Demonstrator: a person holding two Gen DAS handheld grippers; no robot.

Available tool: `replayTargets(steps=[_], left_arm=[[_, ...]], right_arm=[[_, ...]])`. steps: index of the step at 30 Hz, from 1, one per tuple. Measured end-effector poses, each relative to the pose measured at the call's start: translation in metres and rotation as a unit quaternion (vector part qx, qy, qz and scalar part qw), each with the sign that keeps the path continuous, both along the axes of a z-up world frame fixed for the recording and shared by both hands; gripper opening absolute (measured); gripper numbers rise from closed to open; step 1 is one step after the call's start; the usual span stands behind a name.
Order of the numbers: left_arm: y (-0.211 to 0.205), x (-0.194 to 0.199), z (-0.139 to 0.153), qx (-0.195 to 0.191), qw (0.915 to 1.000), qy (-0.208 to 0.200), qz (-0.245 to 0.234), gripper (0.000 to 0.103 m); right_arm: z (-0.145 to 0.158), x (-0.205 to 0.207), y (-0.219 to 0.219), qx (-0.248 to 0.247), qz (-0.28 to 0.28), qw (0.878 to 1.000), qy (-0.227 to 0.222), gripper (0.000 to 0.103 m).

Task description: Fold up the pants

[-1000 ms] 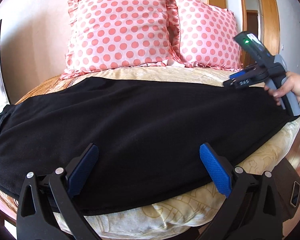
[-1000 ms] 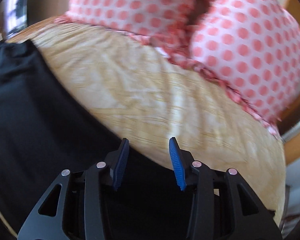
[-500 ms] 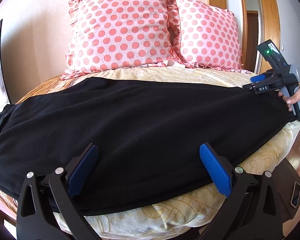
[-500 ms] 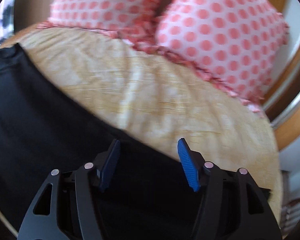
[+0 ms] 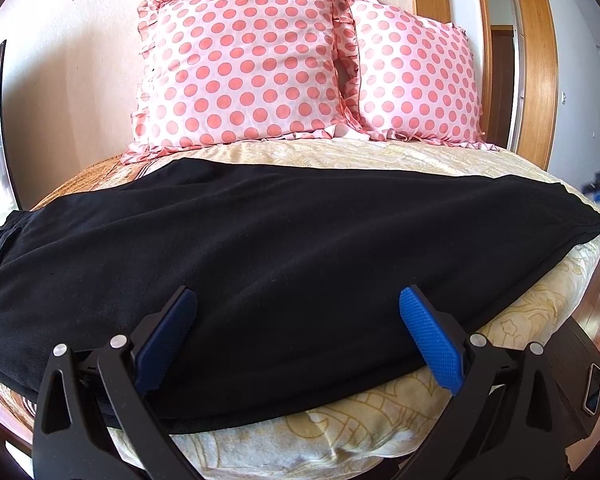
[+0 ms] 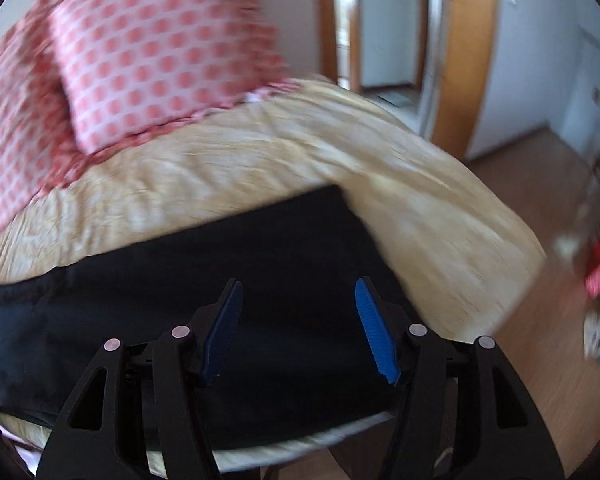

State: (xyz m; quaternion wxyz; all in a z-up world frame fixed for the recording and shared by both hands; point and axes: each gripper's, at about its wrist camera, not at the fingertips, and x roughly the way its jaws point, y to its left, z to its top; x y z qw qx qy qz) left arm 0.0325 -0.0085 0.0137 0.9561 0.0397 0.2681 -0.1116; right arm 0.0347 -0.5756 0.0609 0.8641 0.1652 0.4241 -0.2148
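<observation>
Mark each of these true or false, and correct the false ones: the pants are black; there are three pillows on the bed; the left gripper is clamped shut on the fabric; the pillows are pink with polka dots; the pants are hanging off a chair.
1. The pants are black. True.
2. Three pillows are on the bed. False: two show, a left pillow and a right pillow.
3. The left gripper is clamped shut on the fabric. False: its jaws stand wide open over the pants.
4. The pillows are pink with polka dots. True.
5. The pants hang off a chair. False: they lie spread across the bed.
</observation>
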Motion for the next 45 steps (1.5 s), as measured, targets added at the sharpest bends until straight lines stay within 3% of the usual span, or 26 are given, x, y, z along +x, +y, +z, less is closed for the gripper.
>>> replayTargets(steps=[3,9,13,16,22,24,27,30,33,36,42,45], left_arm=[[0.001,0.000,0.000,0.000,1.0000,0.000,0.000,0.101],[0.001,0.000,-0.001,0.001,1.0000,0.003,0.003,0.101],[0.001,0.002,0.000,0.002,1.0000,0.005,0.003,0.101],[0.001,0.002,0.000,0.002,1.0000,0.004,0.004,0.101],[0.001,0.002,0.000,0.002,1.0000,0.004,0.003,0.101],[0.002,0.002,0.000,0.002,1.0000,0.004,0.003,0.101],[0.001,0.002,0.000,0.002,1.0000,0.004,0.003,0.101],[0.001,0.002,0.000,0.002,1.0000,0.003,0.004,0.101],[0.002,0.002,0.000,0.002,1.0000,0.004,0.003,0.101],[0.002,0.002,0.000,0.002,1.0000,0.004,0.003,0.101],[0.002,0.002,0.000,0.001,1.0000,0.004,0.003,0.101],[0.001,0.001,-0.001,0.001,1.0000,0.005,0.002,0.101]], right_arm=[[-0.008,-0.023,-0.020,0.025,-0.050,0.998,0.003,0.060],[-0.021,-0.038,-0.032,0.086,-0.067,0.994,-0.009,0.060],[-0.023,-0.051,-0.043,0.127,-0.099,0.986,-0.050,0.057],[-0.024,-0.051,-0.041,0.138,-0.091,0.984,-0.067,0.057],[-0.030,-0.052,-0.042,0.210,-0.080,0.966,-0.126,0.055],[-0.034,-0.057,-0.047,0.226,-0.098,0.959,-0.137,0.045],[-0.035,-0.062,-0.044,0.239,-0.131,0.952,-0.137,0.039],[-0.032,-0.057,-0.034,0.219,-0.131,0.960,-0.120,0.039],[-0.030,-0.051,-0.030,0.187,-0.116,0.968,-0.122,0.019],[-0.024,-0.047,-0.023,0.164,-0.099,0.973,-0.131,0.013],[0.012,-0.024,0.009,0.146,-0.025,0.970,-0.190,0.012],[0.034,0.002,0.047,0.155,0.048,0.962,-0.217,0.012]])
